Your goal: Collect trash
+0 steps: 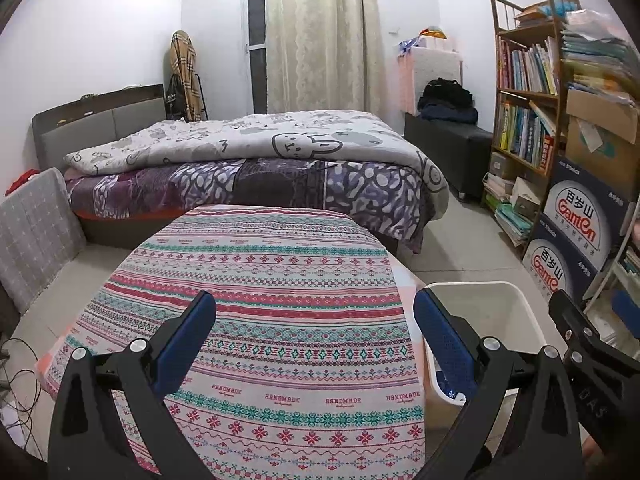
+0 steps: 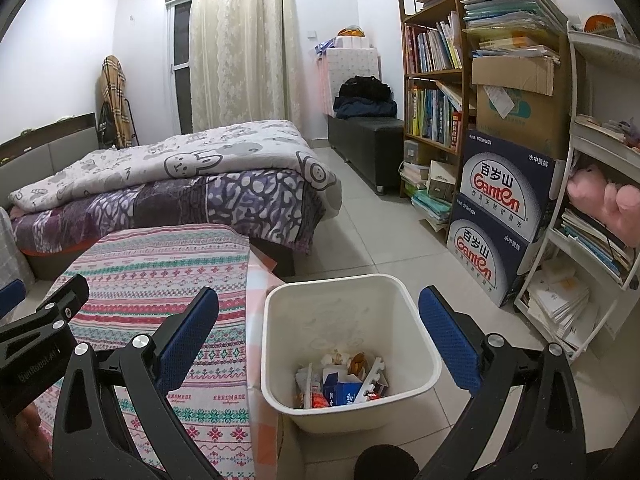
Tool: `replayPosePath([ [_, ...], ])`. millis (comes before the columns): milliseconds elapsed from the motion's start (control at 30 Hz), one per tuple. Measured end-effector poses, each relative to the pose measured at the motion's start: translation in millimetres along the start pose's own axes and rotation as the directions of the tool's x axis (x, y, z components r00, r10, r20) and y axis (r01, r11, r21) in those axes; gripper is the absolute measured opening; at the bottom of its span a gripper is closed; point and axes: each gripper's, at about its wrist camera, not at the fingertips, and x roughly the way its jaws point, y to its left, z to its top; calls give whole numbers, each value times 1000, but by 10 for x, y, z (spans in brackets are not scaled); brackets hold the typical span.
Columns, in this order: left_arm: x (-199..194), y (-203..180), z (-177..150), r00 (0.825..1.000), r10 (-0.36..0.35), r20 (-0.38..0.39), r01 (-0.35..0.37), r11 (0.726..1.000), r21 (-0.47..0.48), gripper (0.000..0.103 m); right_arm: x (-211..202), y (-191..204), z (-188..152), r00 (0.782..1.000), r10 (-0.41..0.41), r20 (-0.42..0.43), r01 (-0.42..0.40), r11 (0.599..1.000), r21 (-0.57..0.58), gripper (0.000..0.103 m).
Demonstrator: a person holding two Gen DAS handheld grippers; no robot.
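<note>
Trash [image 2: 344, 380] is sitting in your bin [image 2: 412, 308] at 6 o'clock; both claws, left [image 1: 314, 344] and right [image 2: 320, 344], are gaping wide, holding nothing, so check the table [image 1: 280, 264] slowly.

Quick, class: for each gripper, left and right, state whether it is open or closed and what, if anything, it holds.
Left gripper: open, holding nothing, over the patterned tablecloth.
Right gripper: open, holding nothing, above the white bin.

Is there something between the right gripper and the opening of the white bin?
Nothing visible does. The right gripper is open and empty, and the white bin is uncovered, with trash at its bottom.
</note>
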Motion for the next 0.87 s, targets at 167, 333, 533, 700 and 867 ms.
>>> replayPosePath([
  [167, 5, -10, -8, 1000, -11, -2, 11, 1000, 4, 95, -14, -10, 8, 1000, -3, -4, 3, 1000, 9, 96],
  [333, 2, -39, -19, 1000, -14, -1, 14, 1000, 12, 94, -9, -36, 30, 1000, -2, -7, 2, 1000, 10, 96],
  [533, -4, -46, -14, 1000, -17, 1, 17, 1000, 11, 94, -19, -27, 23, 1000, -1, -9, 2, 1000, 11, 96],
  [700, 4, -45, -8, 1000, -14, -3, 14, 1000, 6, 94, -2, -52, 42, 1000, -1, -8, 1, 1000, 11, 96],
  [867, 20, -29, -15, 1000, -17, -18, 17, 1000, -7, 96, -3, -56, 47, 1000, -1, -8, 1, 1000, 10, 96],
])
